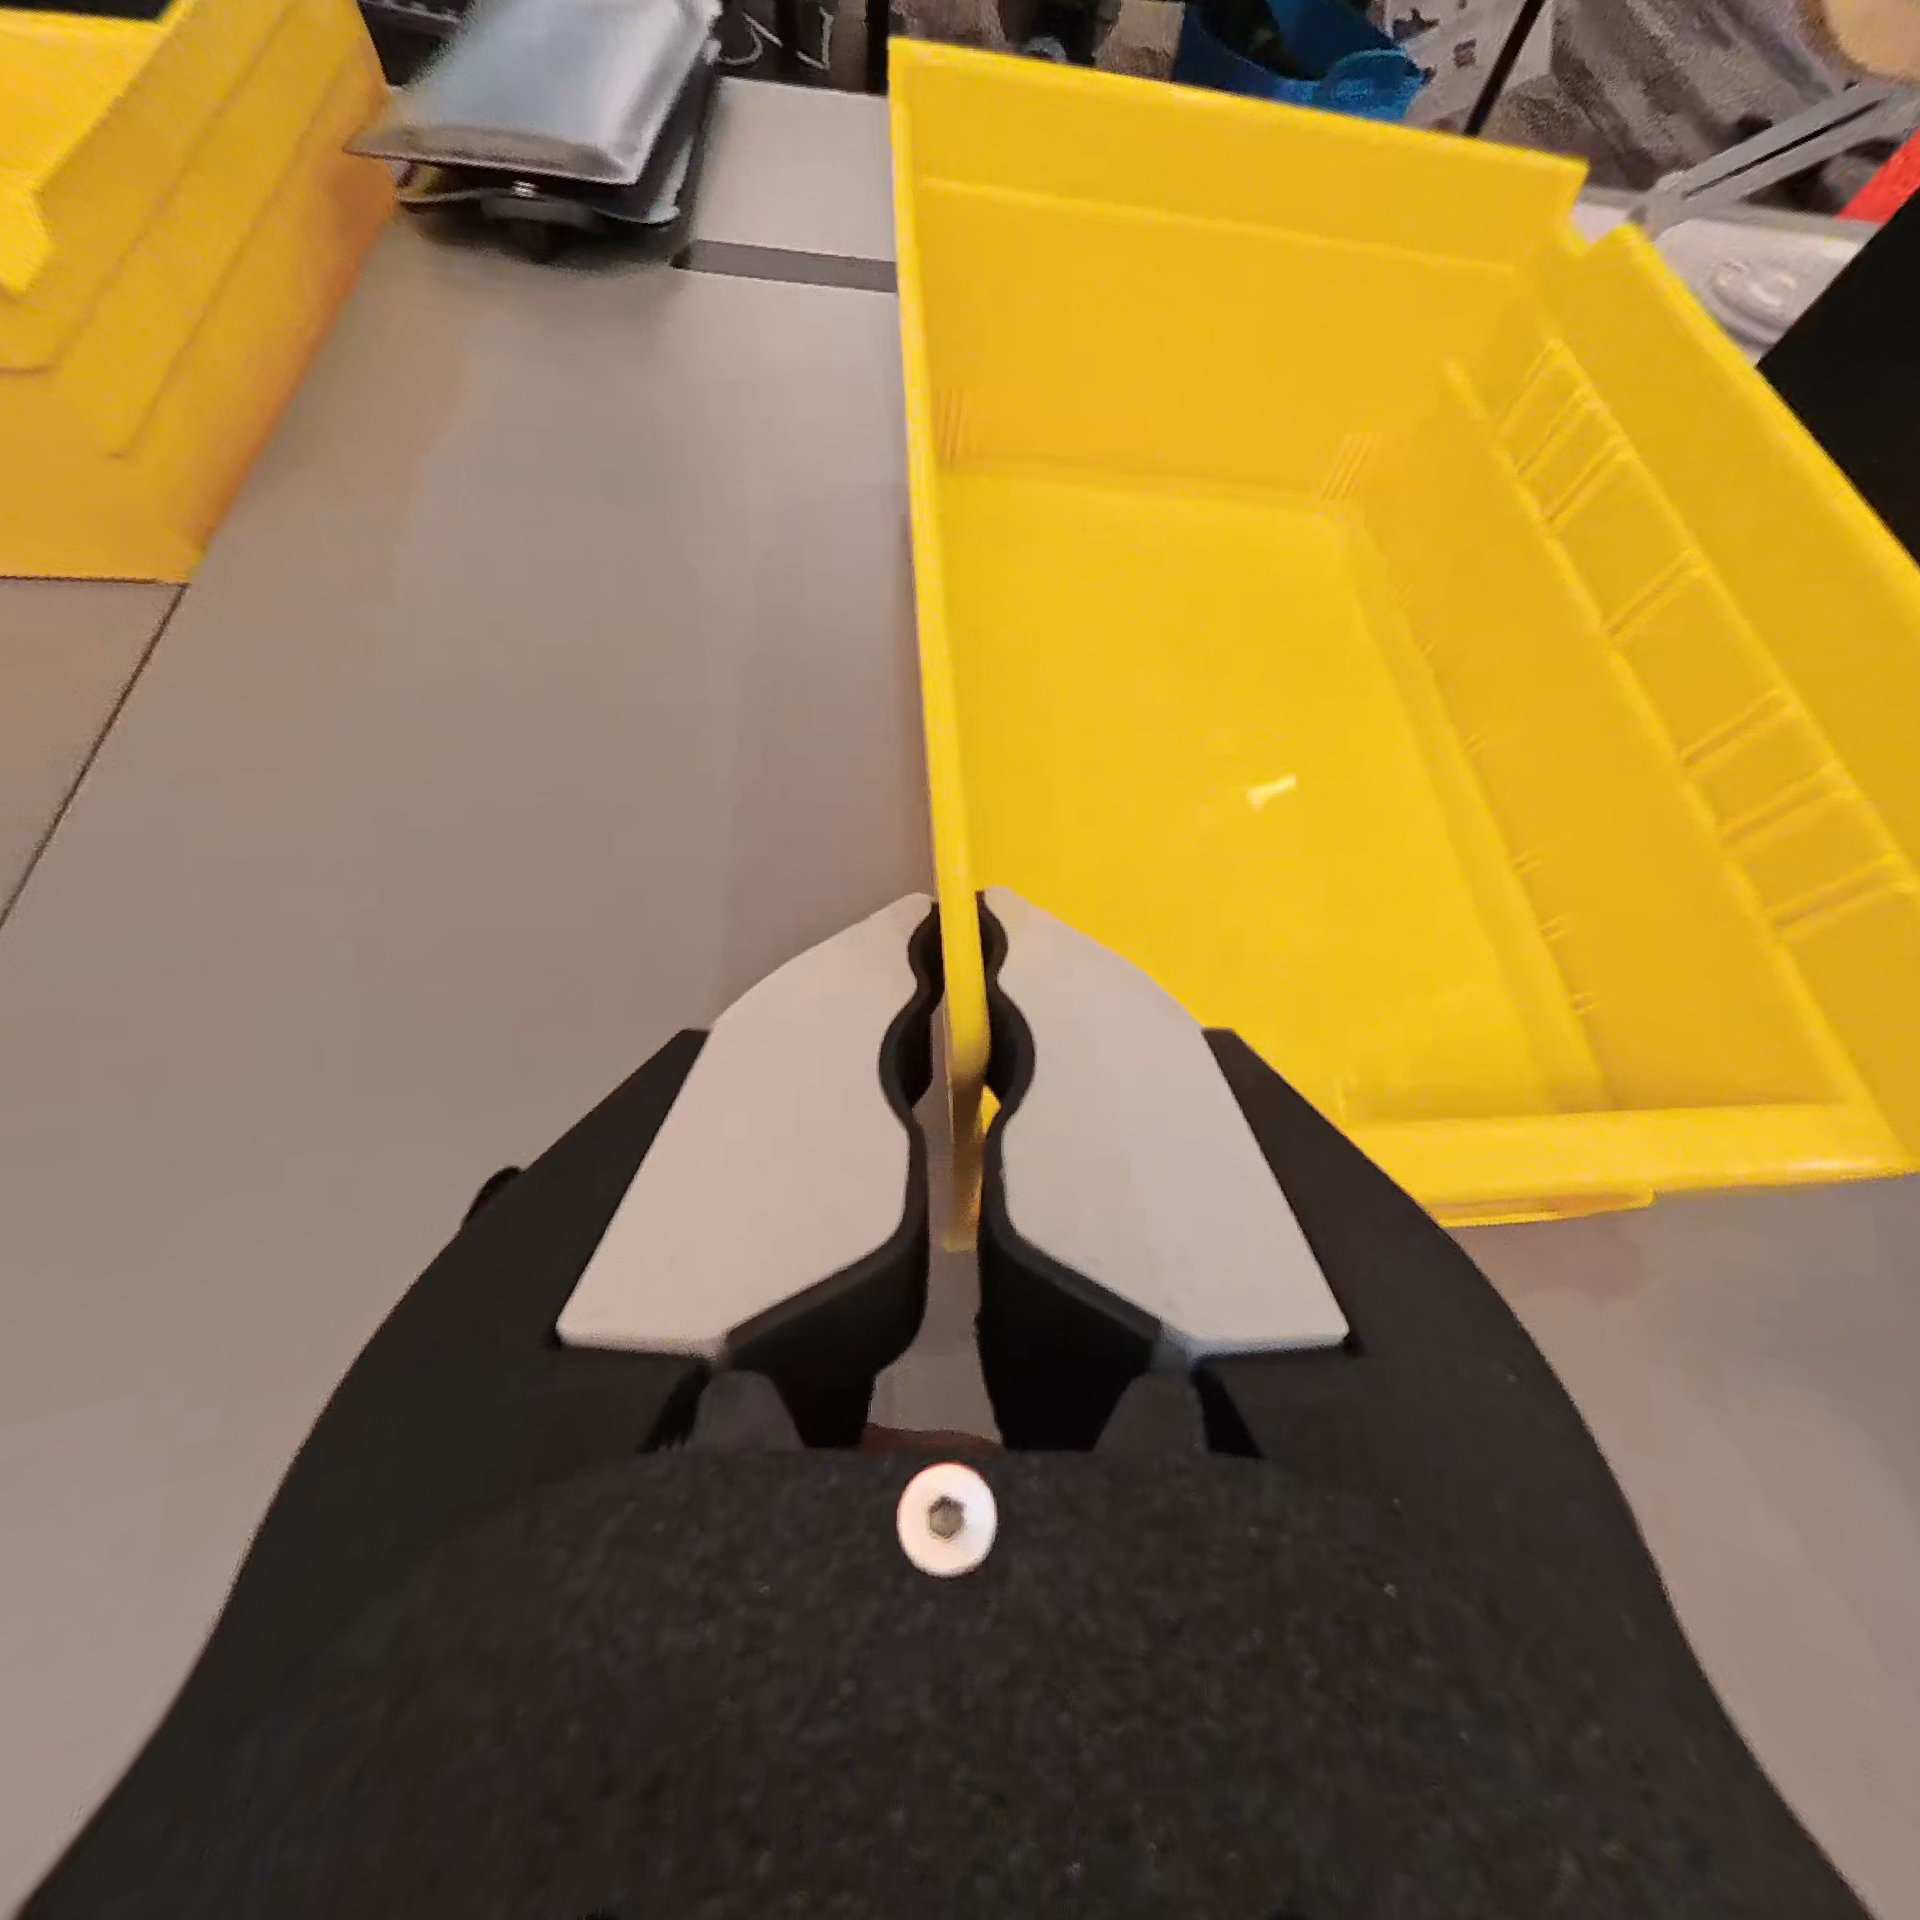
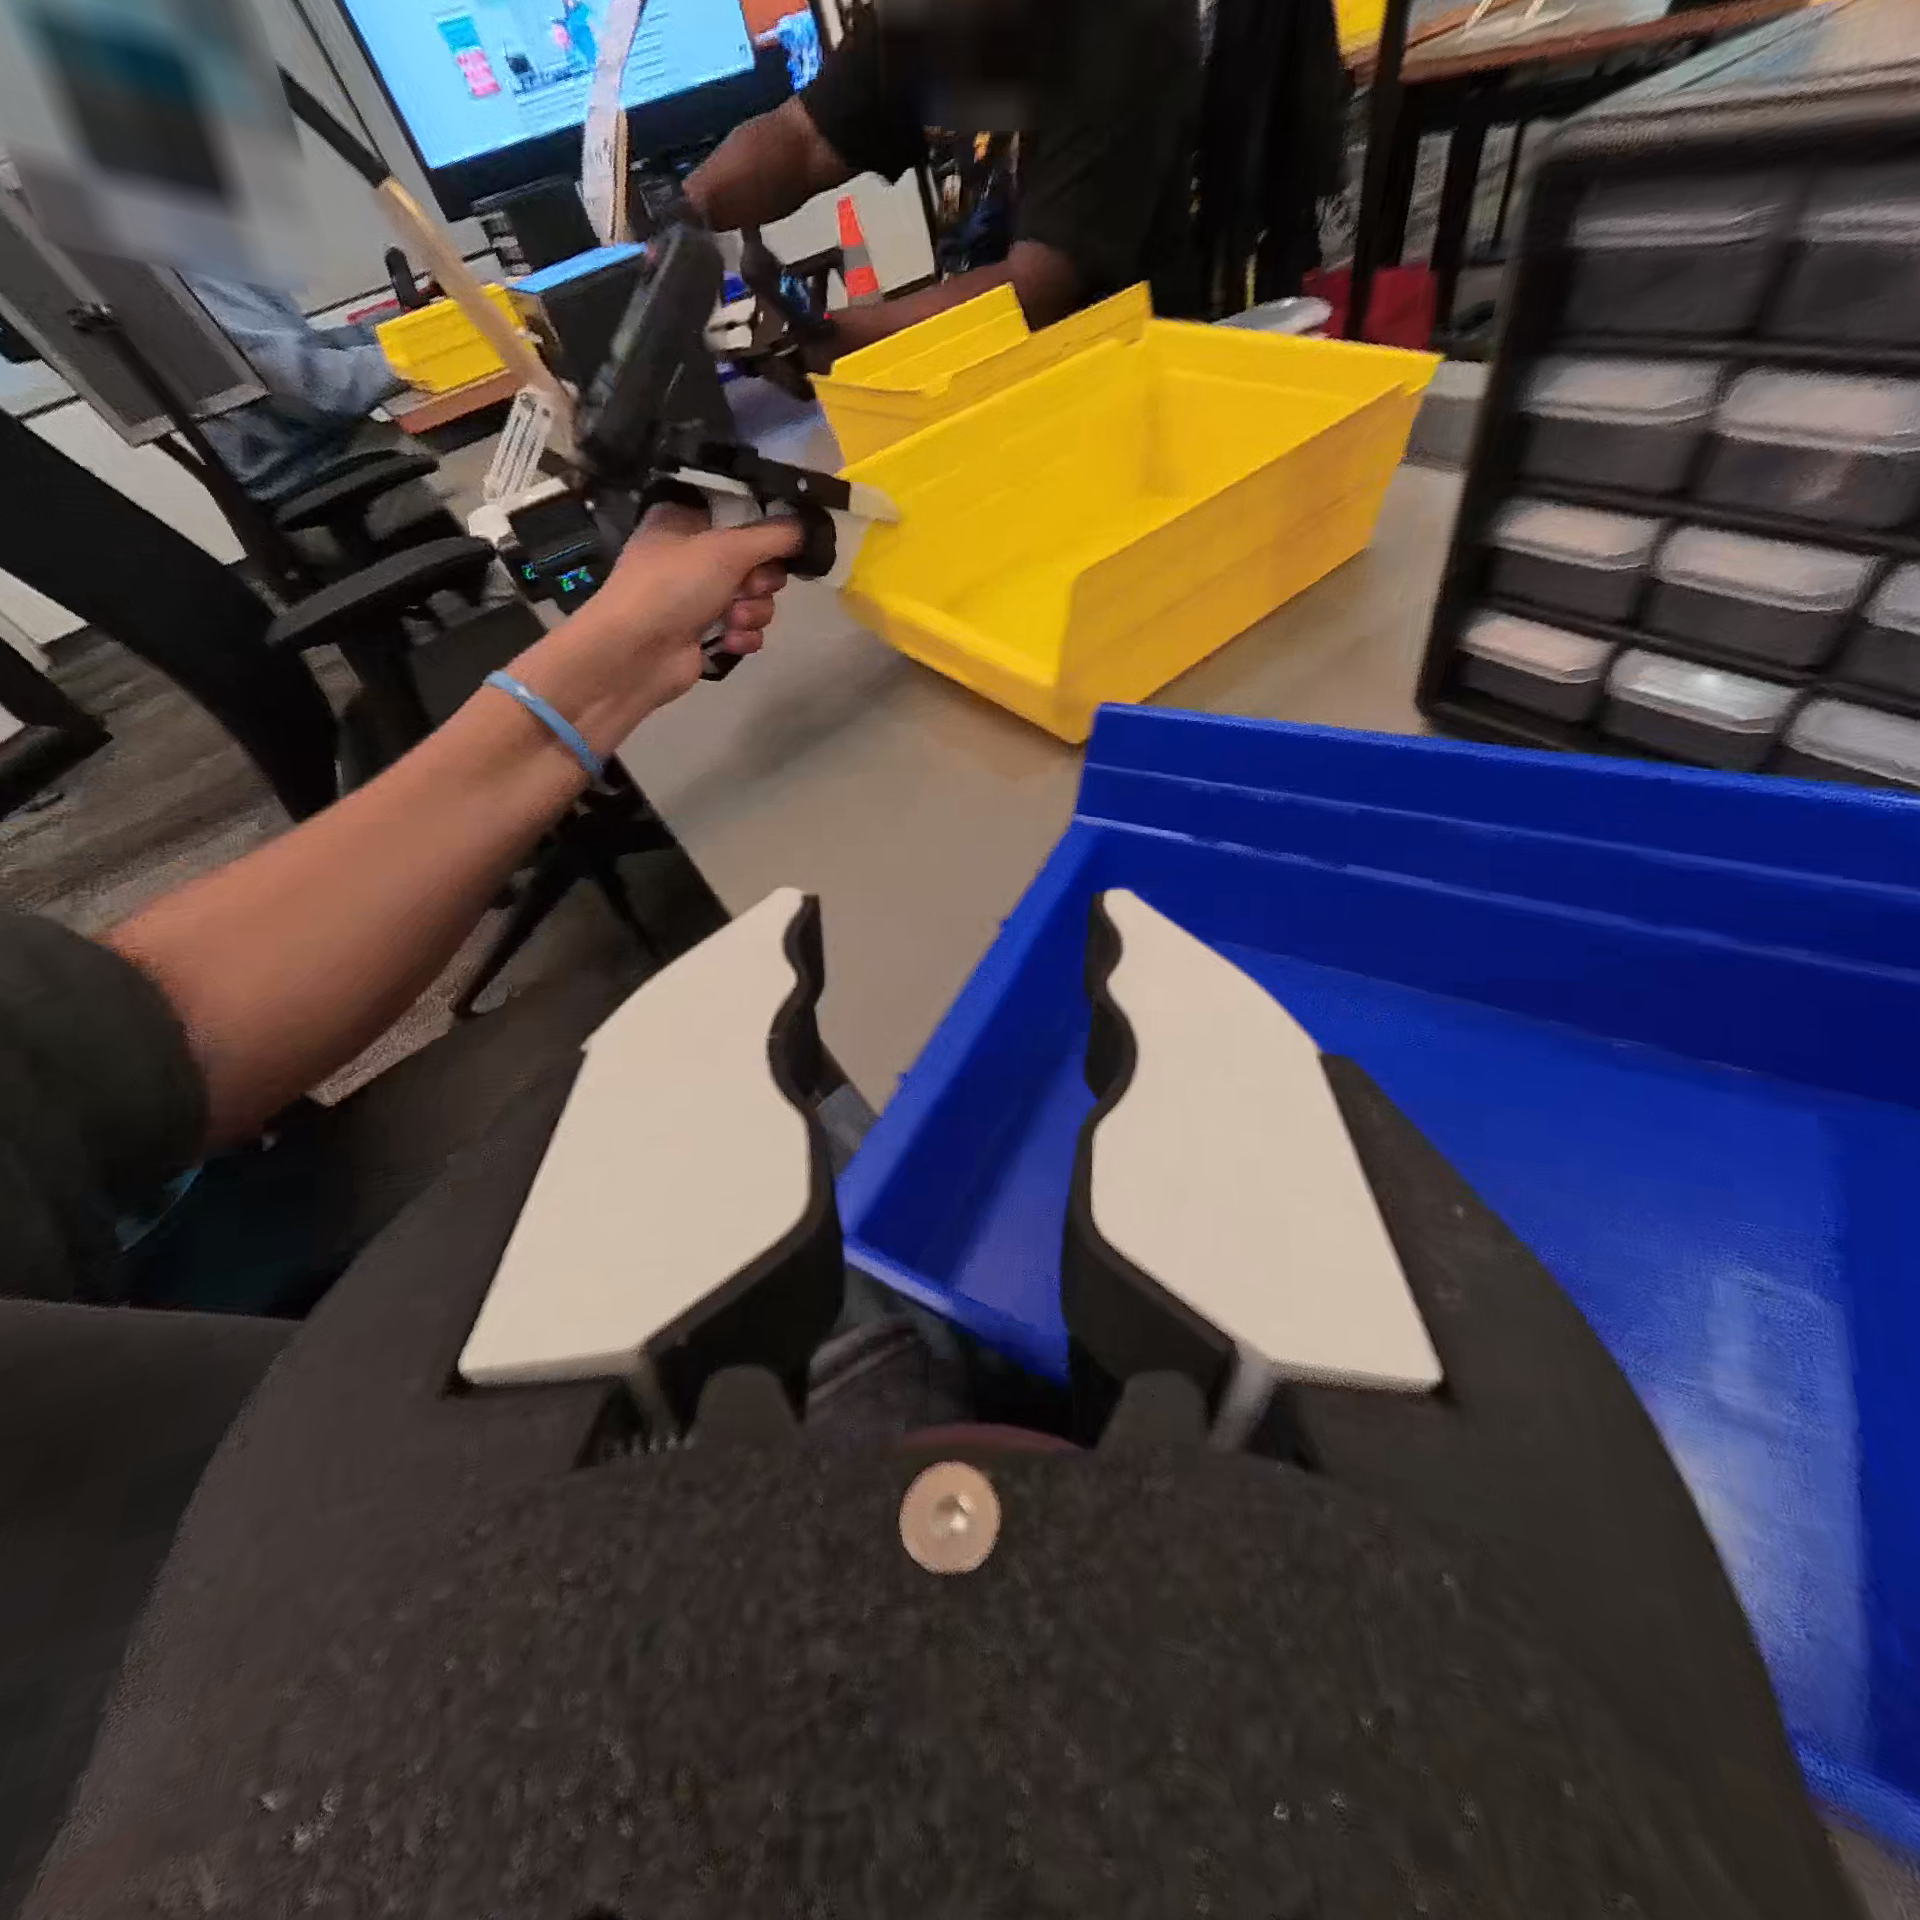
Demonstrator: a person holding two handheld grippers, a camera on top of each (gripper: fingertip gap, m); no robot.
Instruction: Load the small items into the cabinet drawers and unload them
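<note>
My left gripper [image 1: 956, 914] is shut on the left side wall of a yellow bin [image 1: 1195, 343], with both pads pressed on the thin wall near its front corner. A small white piece [image 1: 1270, 792] lies on the bin's floor. The right wrist view shows the same grasp from afar: the left gripper [image 2: 868, 520] on the yellow bin [image 2: 1039, 540]. My right gripper [image 2: 951, 914] is open and straddles the left wall of a blue bin [image 2: 1558, 831]. Its pads do not press on the wall. A black cabinet with small clear drawers [image 2: 1704, 468] stands at the right.
A second yellow bin [image 1: 135, 312] sits at the far left, and another yellow bin [image 2: 935, 364] sits behind the held one. A grey pouch on a black device [image 1: 551, 114] lies at the back of the grey table [image 1: 520, 675]. A person works across the table. Across from one pair of fingers to the other is roughly 45 cm.
</note>
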